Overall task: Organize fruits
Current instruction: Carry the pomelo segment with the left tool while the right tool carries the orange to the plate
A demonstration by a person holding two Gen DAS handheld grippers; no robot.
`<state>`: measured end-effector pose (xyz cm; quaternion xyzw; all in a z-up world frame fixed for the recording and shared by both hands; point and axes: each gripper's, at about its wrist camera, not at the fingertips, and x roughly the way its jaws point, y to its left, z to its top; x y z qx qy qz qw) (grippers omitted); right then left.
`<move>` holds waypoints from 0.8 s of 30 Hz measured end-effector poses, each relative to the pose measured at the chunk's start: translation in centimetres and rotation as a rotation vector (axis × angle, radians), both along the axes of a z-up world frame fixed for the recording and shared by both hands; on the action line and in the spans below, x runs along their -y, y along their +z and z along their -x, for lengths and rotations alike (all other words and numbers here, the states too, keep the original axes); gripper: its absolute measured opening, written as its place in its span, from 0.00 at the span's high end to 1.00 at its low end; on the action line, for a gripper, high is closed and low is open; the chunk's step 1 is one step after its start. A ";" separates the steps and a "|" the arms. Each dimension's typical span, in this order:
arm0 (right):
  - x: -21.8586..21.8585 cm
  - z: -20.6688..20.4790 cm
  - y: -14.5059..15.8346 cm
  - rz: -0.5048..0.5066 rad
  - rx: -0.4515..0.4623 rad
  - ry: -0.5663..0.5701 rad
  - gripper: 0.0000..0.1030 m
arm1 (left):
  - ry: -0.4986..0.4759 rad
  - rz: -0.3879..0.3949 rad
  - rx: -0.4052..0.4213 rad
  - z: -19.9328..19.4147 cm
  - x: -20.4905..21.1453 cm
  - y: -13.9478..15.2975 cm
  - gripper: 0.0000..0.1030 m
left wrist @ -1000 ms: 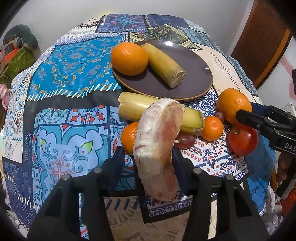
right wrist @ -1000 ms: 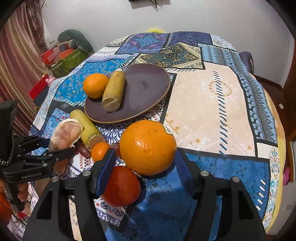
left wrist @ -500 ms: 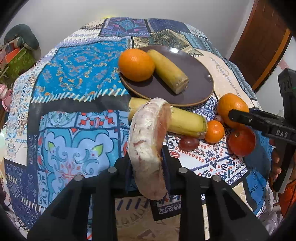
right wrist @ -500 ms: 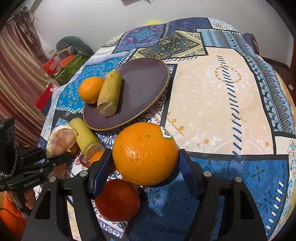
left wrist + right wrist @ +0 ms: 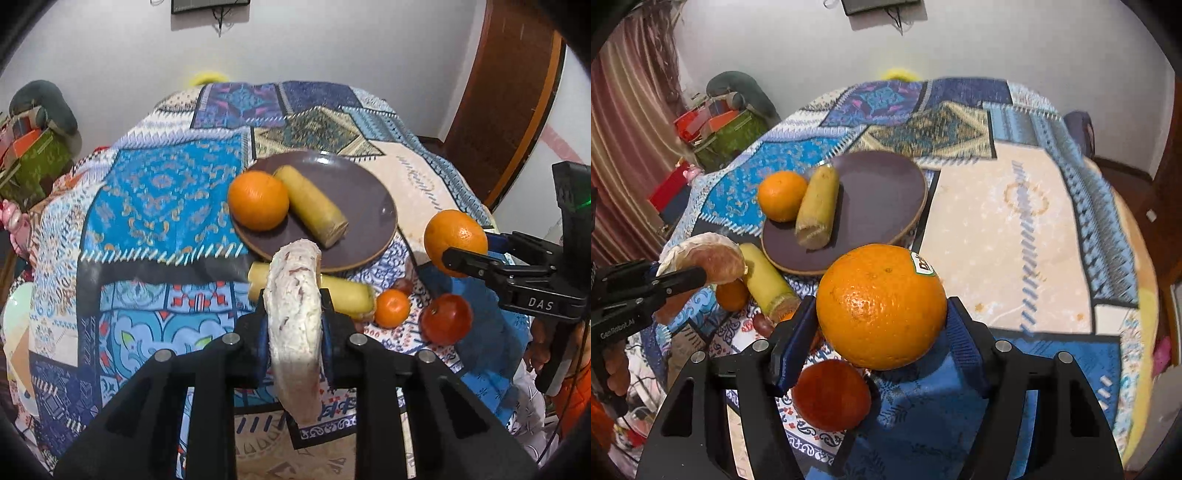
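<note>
My left gripper (image 5: 293, 325) is shut on a pink-white pomelo wedge (image 5: 295, 332) and holds it above the table, in front of the brown plate (image 5: 369, 206). The plate holds an orange (image 5: 258, 201) and a yellow sugarcane piece (image 5: 312, 210). My right gripper (image 5: 879, 325) is shut on a large stickered orange (image 5: 881, 310), lifted over the table's near right side; it also shows in the left wrist view (image 5: 456, 236). On the cloth lie another sugarcane piece (image 5: 347, 295), a small tangerine (image 5: 392, 308), a red tomato (image 5: 447, 319) and a dark grape (image 5: 403, 285).
The table carries a blue patchwork cloth (image 5: 159, 192). A wooden door (image 5: 506, 96) stands at the right, a white wall behind. Bags and boxes (image 5: 720, 125) sit on the floor at the left, beside a striped curtain (image 5: 624, 129).
Both grippers have risen with their fruit: the pomelo wedge and the large orange are higher above the table. The wedge now stands edge-on in the left gripper.
</note>
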<state>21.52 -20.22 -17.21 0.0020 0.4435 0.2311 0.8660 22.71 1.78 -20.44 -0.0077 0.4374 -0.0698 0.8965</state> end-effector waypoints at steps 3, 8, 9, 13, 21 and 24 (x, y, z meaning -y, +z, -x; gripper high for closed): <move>0.0 -0.1 1.0 -0.007 0.023 0.001 0.36 | -0.004 -0.006 0.024 -0.2 0.2 0.9 0.78; -0.2 -0.3 2.4 0.002 0.074 -0.003 0.36 | 0.003 0.002 0.059 -1.0 0.2 2.5 0.78; -0.2 -0.5 2.6 -0.002 0.079 -0.003 0.36 | 0.003 0.003 0.065 -1.2 0.2 2.7 0.78; -0.5 -1.2 3.6 -0.003 0.107 -0.006 0.36 | 0.003 0.000 0.100 -2.3 0.3 4.0 0.78; -1.5 -3.1 4.6 0.003 0.152 0.003 0.36 | -0.003 0.004 0.141 -5.0 0.4 5.3 0.78; -1.9 -4.0 4.7 0.004 0.161 0.009 0.36 | -0.005 0.016 0.146 -6.2 0.4 5.4 0.78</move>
